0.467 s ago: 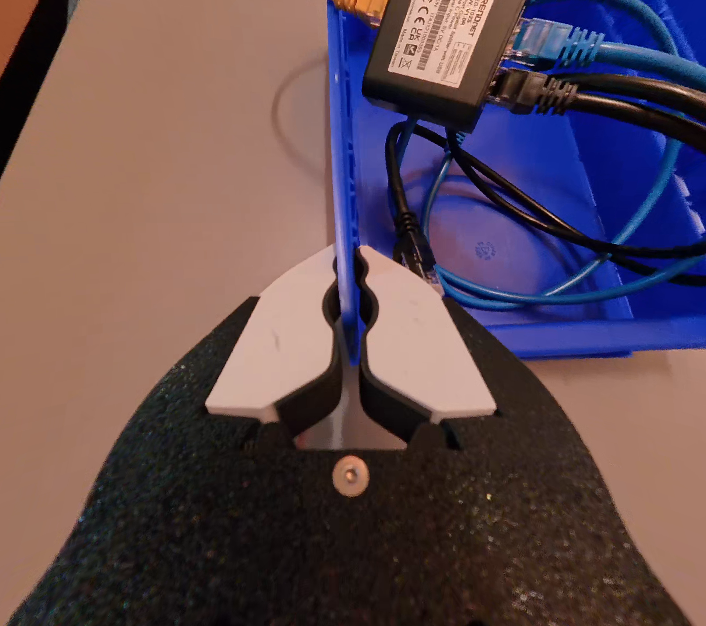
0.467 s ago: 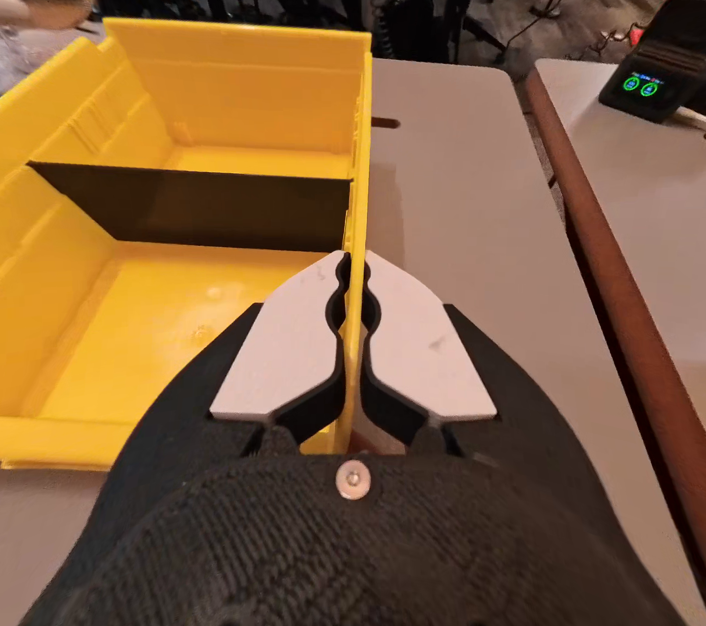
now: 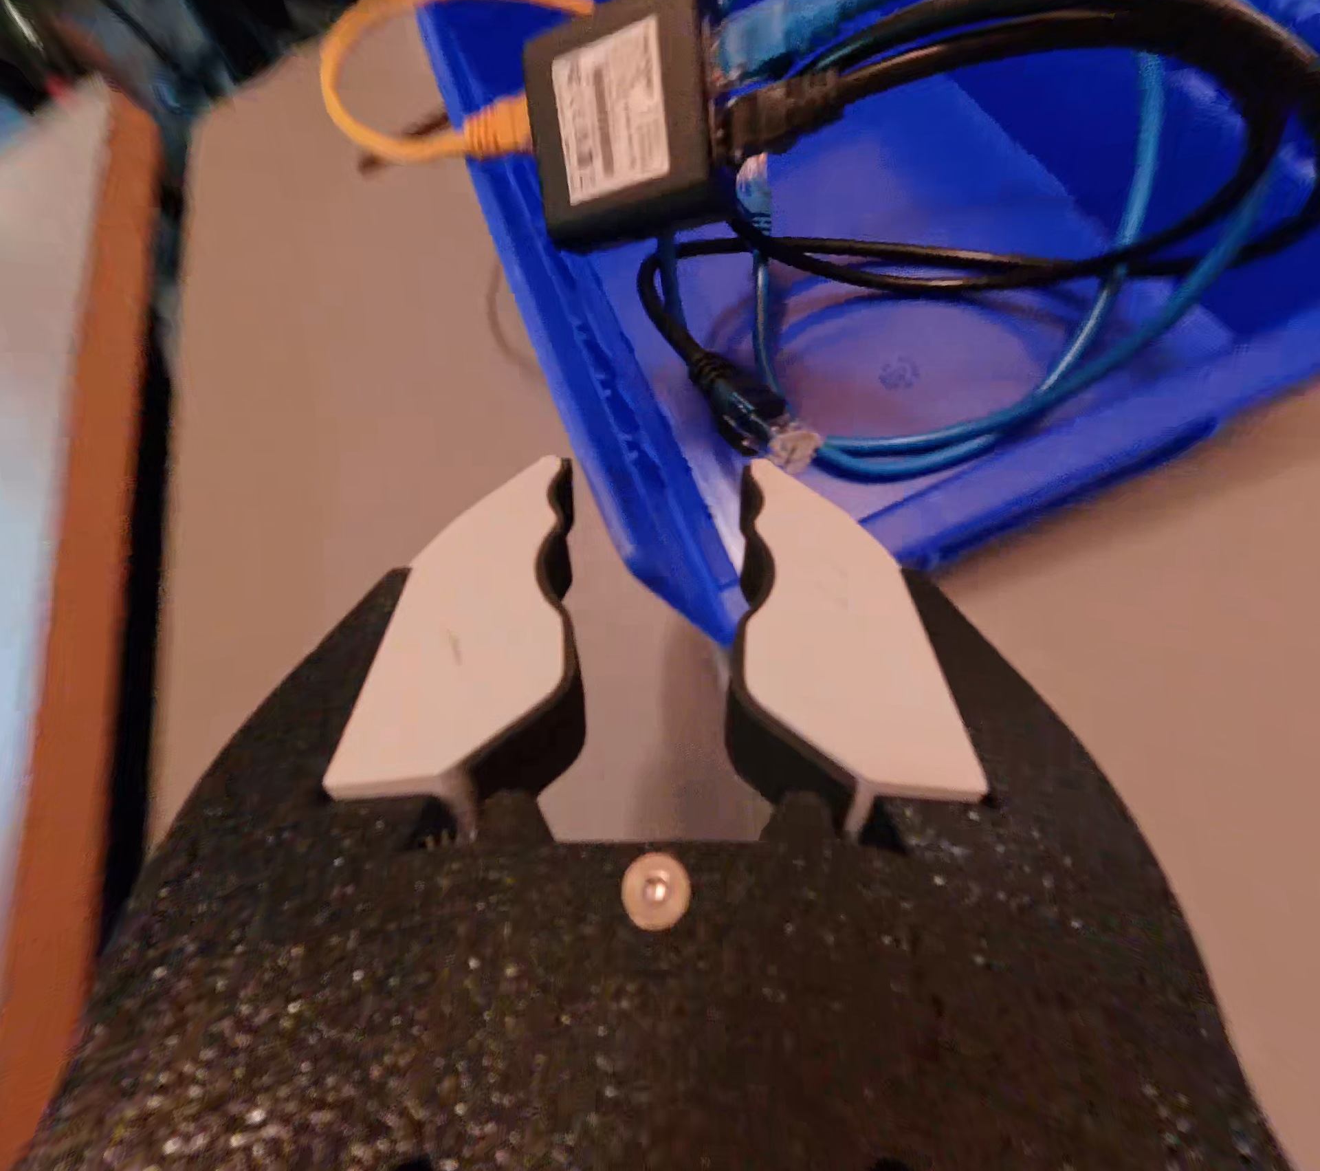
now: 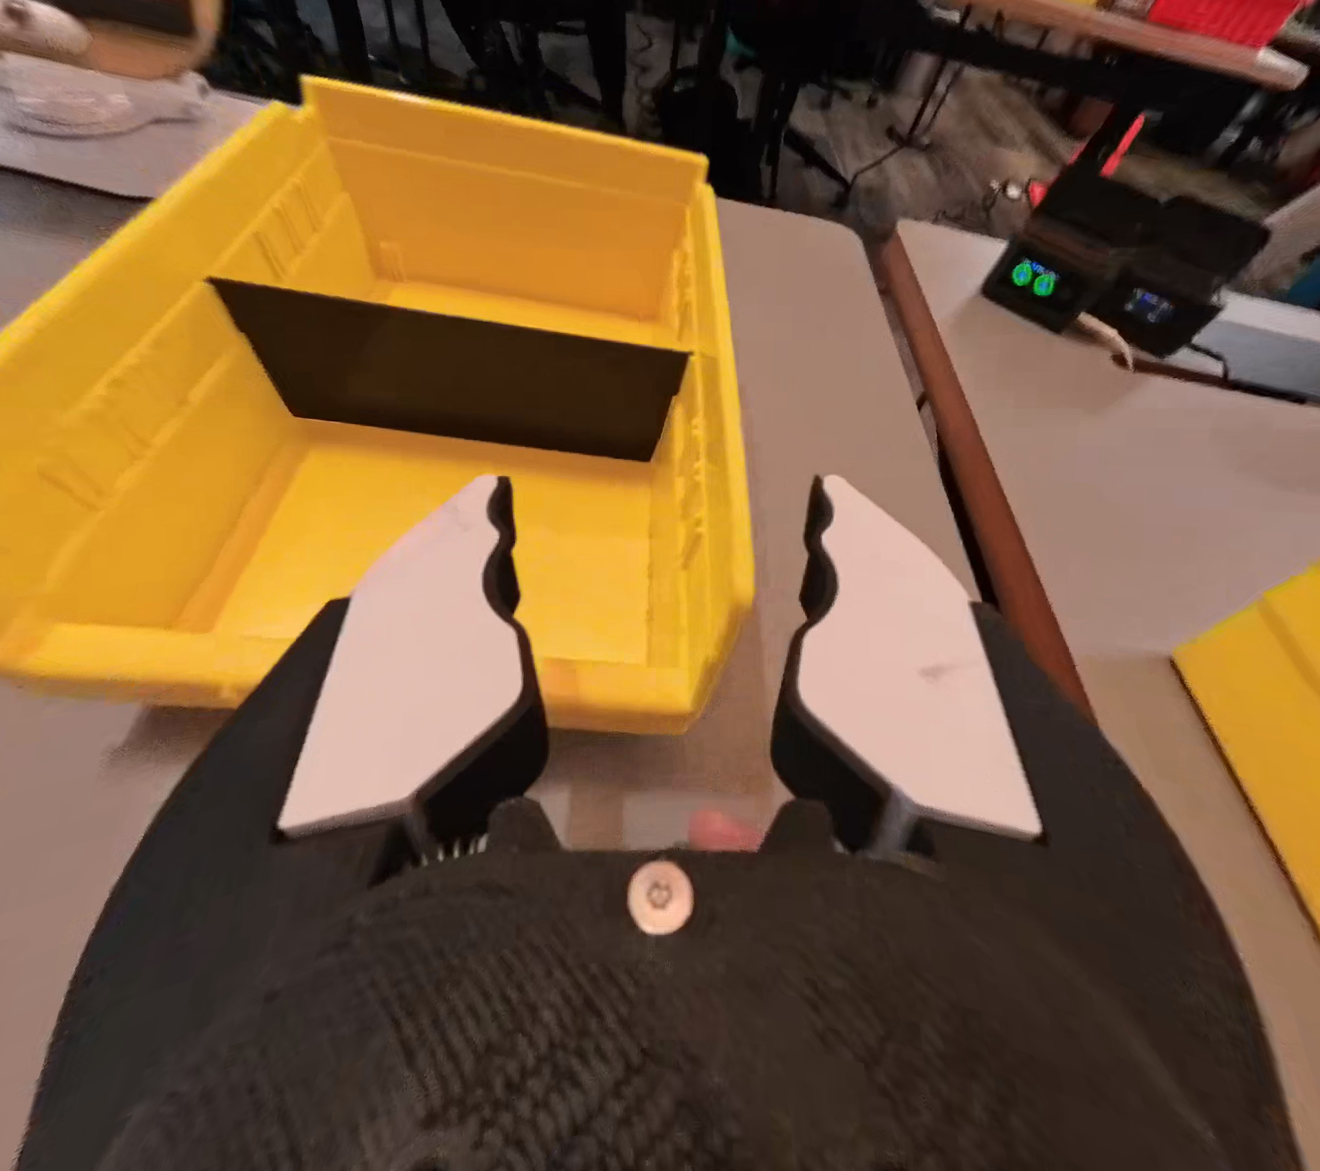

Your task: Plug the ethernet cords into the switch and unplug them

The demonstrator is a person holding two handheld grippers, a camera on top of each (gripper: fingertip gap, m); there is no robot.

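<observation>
A grey surface (image 3: 343,422) is carrying a blue bin (image 3: 621,436) at centre frame, where the black switch (image 3: 628,101) is sitting with orange, blue and black ethernet cords (image 3: 1000,15) plugged in. The left gripper (image 3: 656,479) is hovering part-open and empty astride the bin wall; the right gripper (image 4: 661,486) is gaping wide and empty beside a yellow bin (image 4: 721,494). Unplugging looks next, calling for reaching a plug

Glossy plastic blue bin (image 3: 607,408), seemingly matt black switch (image 3: 628,101), smooth table (image 3: 343,365)
</observation>
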